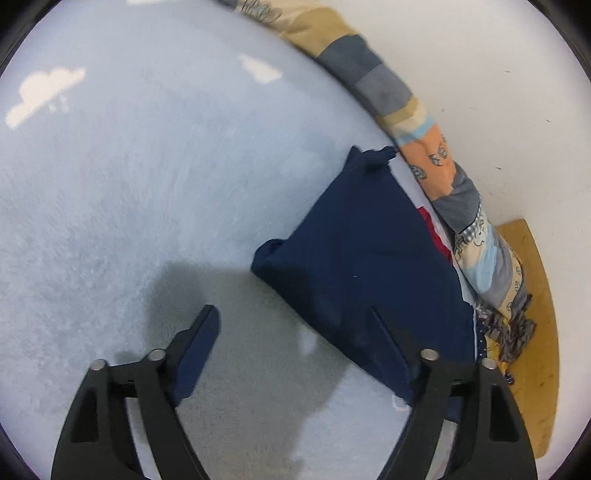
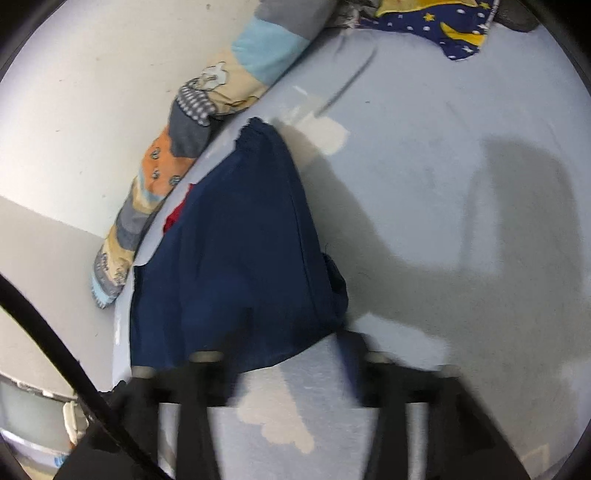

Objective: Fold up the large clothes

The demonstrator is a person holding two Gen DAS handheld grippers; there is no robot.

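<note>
A folded navy garment (image 1: 362,258) lies on the pale blue bed sheet (image 1: 147,184), close to the wall side. My left gripper (image 1: 295,332) hovers over its near corner with jaws wide open. Its right finger (image 1: 391,347) stands over the navy cloth and its left finger (image 1: 199,347) over bare sheet, with nothing pinched. In the right wrist view the same navy garment (image 2: 236,240) fills the middle. My right gripper (image 2: 284,358) is blurred at the garment's near hem. Its fingers stand apart with only sheet (image 2: 443,184) showing between them.
A patchwork quilt roll (image 1: 373,81) (image 2: 184,122) runs along the white wall (image 1: 498,92). A red cloth (image 1: 432,229) (image 2: 173,218) peeks from under the navy garment. A star-print cloth (image 2: 443,26) lies at the bed's far end, beside a wooden board (image 1: 535,295). A black cable (image 2: 55,332) crosses the lower left.
</note>
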